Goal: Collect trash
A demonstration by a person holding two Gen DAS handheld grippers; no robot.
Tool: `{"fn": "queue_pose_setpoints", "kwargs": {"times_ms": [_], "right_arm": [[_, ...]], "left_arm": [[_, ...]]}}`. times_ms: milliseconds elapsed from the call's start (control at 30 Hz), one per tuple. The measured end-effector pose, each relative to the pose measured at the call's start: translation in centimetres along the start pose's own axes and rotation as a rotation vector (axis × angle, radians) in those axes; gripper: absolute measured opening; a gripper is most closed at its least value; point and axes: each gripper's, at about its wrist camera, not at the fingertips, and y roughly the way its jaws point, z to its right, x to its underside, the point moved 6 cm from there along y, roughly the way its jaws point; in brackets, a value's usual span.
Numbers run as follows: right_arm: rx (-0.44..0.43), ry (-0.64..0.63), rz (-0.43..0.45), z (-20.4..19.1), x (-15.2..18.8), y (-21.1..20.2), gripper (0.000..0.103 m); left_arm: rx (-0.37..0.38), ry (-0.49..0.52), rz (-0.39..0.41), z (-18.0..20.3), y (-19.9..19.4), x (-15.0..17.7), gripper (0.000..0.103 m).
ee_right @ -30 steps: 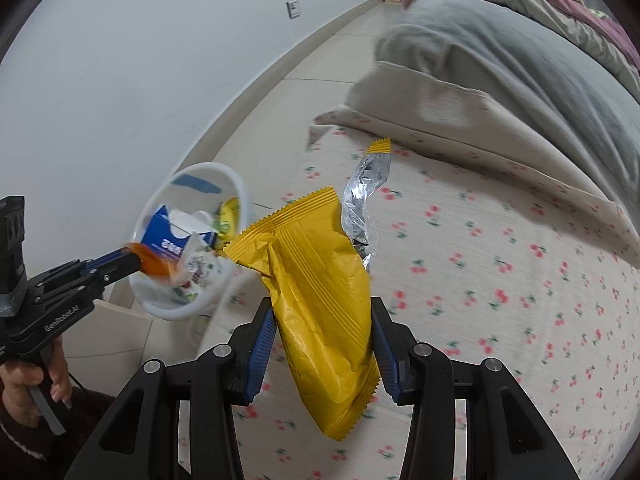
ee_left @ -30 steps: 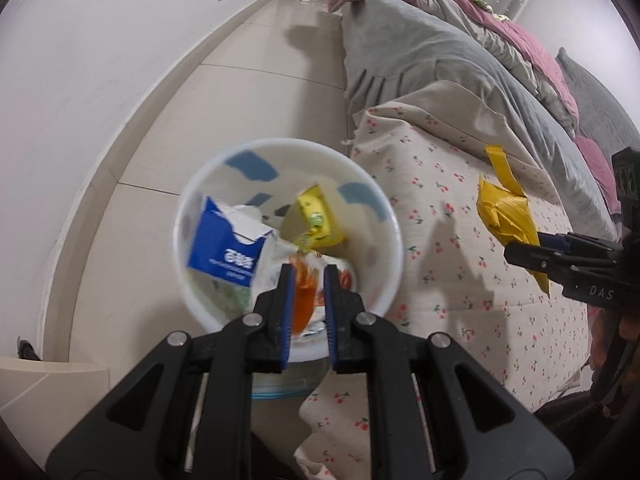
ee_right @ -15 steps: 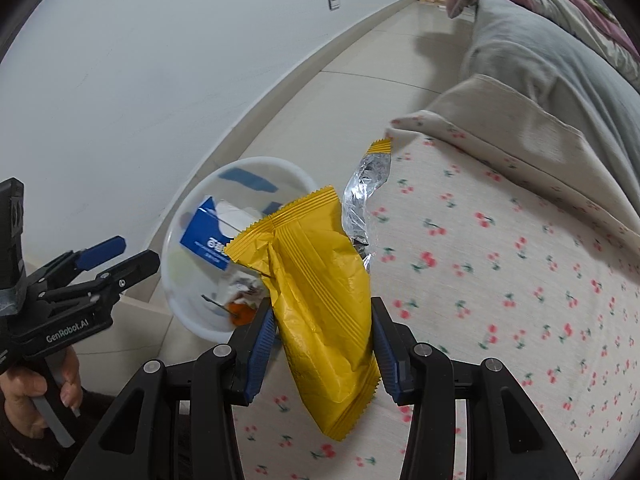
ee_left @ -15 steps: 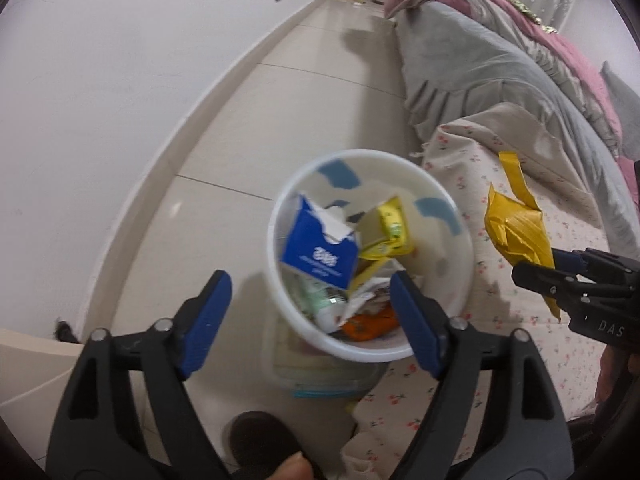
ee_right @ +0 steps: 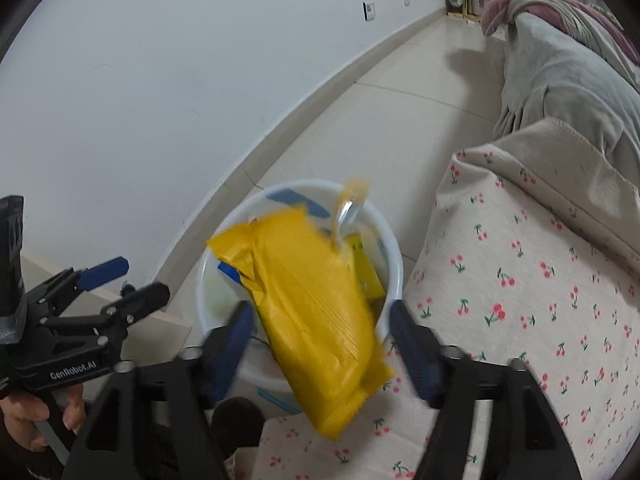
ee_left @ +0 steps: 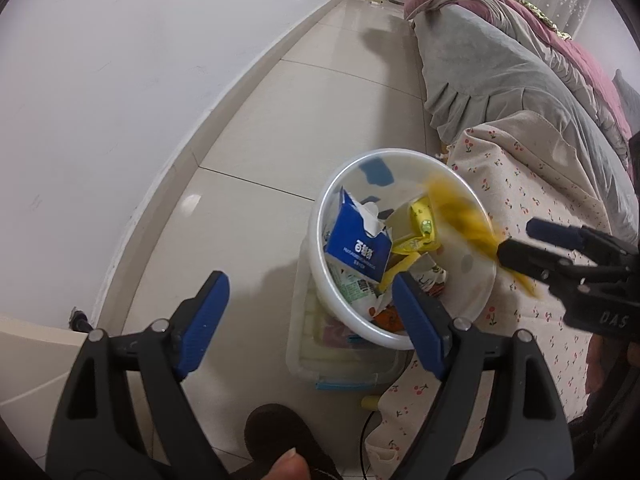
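My wrapper is glossy crinkled yellow foil; beside it the bin is smooth translucent plastic, the sheet matt printed cloth, the floor glossy tile.

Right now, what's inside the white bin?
White round plastic bin holds a blue-and-white carton, a small yellow packet and an orange scrap; the layers beneath are covered.

We find the floor between wall and bed open for passage. The bin stands just beside the bed edge; its mouth is crowded by a blue carton and wrappers, and a yellow bag hangs above it between our right fingers.
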Motion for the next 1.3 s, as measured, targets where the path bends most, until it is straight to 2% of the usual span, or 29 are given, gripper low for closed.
{"fn": "queue_pose_setpoints", "kwargs": {"times_ms": [233, 333, 467, 600, 700, 800, 933, 1033, 1133, 1300], "right_arm": [[0.04, 0.013, 0.03, 1.0, -0.4, -0.9, 0.077], [0.073, 0.041, 0.057, 2.1, -0.1, -2.8, 0.077], [0.099, 0.081, 0.105, 3.0, 0.3, -6.3, 0.078], [0.154, 0.086, 0.157, 3.0, 1.4, -10.4, 0.088], [0.201, 0.093, 0.191, 3.0, 3.3, -13.3, 0.094], [0.251, 0.116, 0.202, 3.2, 5.7, -15.3, 0.094], [0.307, 0.169, 0.221, 3.6, 9.6, -17.7, 0.094], [0.342, 0.21, 0.29, 3.8, 12.3, -19.6, 0.094], [0.376, 0.278, 0.341, 4.5, 14.8, -20.6, 0.094], [0.42, 0.355, 0.372, 5.8, 17.8, -20.2, 0.094]], "left_arm": [[0.008, 0.012, -0.002, 0.1, -0.4, 0.3, 0.084], [0.024, 0.029, 0.008, 0.8, -1.1, 0.4, 0.086], [0.036, 0.067, 0.025, 2.2, -2.5, 0.8, 0.095], [0.05, 0.096, 0.084, 3.8, -4.8, 1.8, 0.101], [0.044, 0.145, 0.12, 5.1, -6.6, 2.8, 0.102], [0.037, 0.189, 0.148, 6.2, -8.3, 3.7, 0.102], [0.054, 0.195, 0.163, 7.1, -9.7, 4.8, 0.102], [0.066, 0.197, 0.18, 8.0, -10.4, 5.4, 0.102], [0.071, 0.222, 0.191, 9.4, -10.9, 6.4, 0.102], [0.073, 0.273, 0.221, 11.6, -11.0, 7.3, 0.102]]}}
